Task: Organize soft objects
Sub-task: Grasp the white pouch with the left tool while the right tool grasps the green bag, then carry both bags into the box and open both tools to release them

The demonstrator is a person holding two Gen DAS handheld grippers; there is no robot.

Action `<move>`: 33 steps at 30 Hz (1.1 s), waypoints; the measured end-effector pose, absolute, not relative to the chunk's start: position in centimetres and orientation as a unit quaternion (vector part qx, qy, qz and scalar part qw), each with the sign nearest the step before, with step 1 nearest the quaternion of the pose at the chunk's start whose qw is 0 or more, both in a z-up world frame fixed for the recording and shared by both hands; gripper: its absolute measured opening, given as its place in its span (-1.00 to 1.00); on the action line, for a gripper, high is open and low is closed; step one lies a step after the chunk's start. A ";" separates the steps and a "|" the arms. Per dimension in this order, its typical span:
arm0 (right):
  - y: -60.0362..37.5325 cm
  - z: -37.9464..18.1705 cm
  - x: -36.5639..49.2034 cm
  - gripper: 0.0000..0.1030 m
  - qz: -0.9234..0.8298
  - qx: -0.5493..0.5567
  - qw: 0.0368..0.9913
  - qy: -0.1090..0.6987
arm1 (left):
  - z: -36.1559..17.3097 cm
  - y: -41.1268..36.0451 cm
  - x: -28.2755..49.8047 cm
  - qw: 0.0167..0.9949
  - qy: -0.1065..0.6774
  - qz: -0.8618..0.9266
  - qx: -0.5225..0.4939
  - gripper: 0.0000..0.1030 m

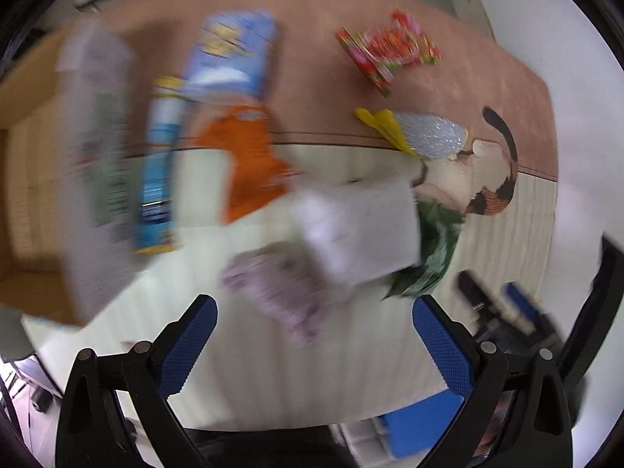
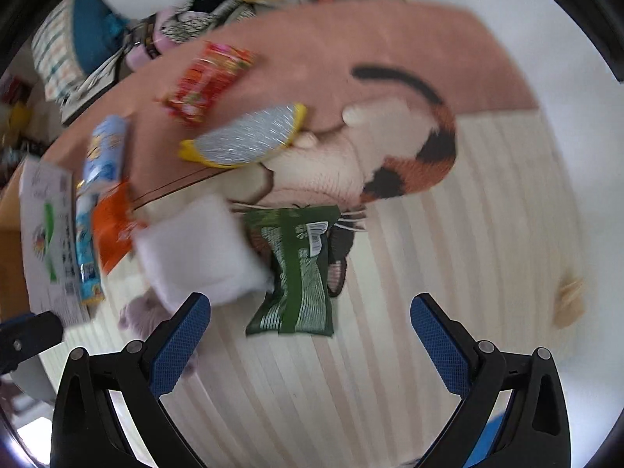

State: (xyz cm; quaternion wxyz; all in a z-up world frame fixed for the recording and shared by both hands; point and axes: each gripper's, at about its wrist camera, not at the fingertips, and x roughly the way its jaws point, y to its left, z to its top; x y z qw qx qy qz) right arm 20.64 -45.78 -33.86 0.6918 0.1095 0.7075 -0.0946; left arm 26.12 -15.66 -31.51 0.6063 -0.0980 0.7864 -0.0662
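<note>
Blue-padded, both my pairs of fingers stand wide apart with nothing between them: left gripper (image 1: 314, 335), right gripper (image 2: 310, 331). Nearest lies the lilac cloth (image 1: 280, 292), limp and light, I judge (bunch it at the middle). Partly over it sits the white pad (image 2: 199, 249), squashy; pinch an edge. Beside that the green packet (image 2: 296, 273) looks crinkly and slippery, best taken by its sealed end. All rest on the cat-pattern rug (image 2: 390, 370). Farther off, the silver pouch (image 2: 249, 136) and red packet (image 2: 206, 82).
</note>
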 end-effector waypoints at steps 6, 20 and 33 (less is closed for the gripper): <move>-46.6 -40.7 20.8 0.53 -0.069 0.148 0.645 0.747 | -37.8 -20.7 28.6 0.541 0.832 -0.070 -0.102 0.99; -48.4 -43.4 18.7 0.25 -0.098 0.181 0.622 0.756 | -42.2 -25.3 29.2 0.538 0.843 -0.015 -0.010 1.00; -42.4 -41.7 19.2 -0.33 -0.097 0.140 0.632 0.756 | -40.2 -27.6 26.1 0.611 0.788 -0.043 0.058 0.53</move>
